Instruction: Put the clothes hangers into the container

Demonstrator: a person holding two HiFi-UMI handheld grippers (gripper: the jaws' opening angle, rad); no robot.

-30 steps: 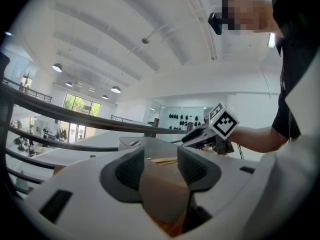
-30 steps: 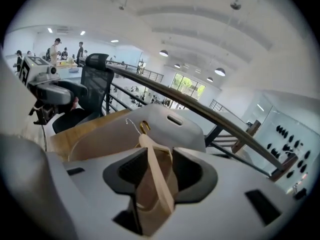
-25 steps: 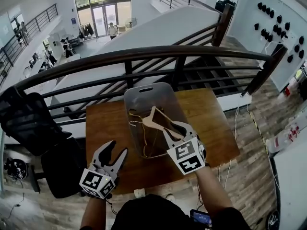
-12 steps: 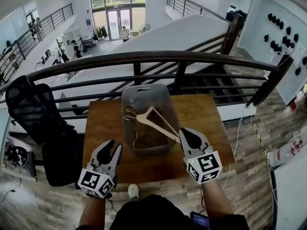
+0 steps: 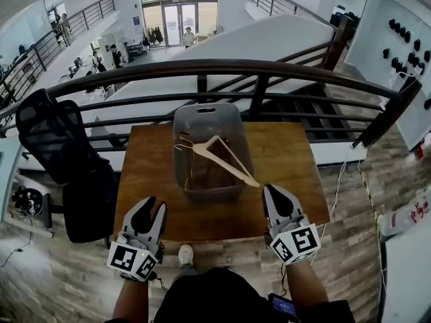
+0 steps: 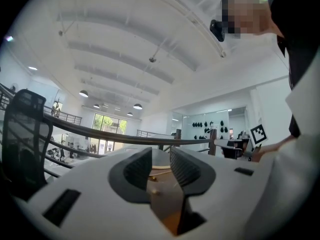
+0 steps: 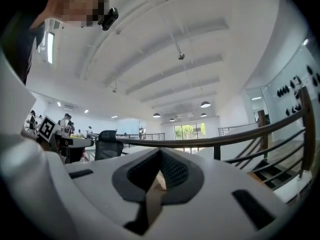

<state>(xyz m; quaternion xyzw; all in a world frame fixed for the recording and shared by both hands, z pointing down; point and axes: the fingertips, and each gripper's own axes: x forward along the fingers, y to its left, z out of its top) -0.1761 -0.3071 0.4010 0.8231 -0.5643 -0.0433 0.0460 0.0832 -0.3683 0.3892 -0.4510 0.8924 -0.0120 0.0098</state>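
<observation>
A grey plastic container stands in the middle of the wooden table. Inside it lie several hangers. A pale wooden hanger rests on top, tilted, with one end sticking out over the container's near right rim. My left gripper hovers at the table's front edge, left of the container, open by a narrow gap with nothing between its pads. My right gripper is at the front edge too, just below the hanger's protruding end, shut and empty. In the right gripper view the jaws of the right gripper meet.
A dark metal railing runs behind the table, with a drop to a lower floor beyond it. A black office chair stands left of the table. Wood flooring and a cable lie to the right.
My right gripper let go of the wooden hanger, drew back to the table's front edge and shut. The left gripper's jaws narrowed and it stayed near the front edge.
</observation>
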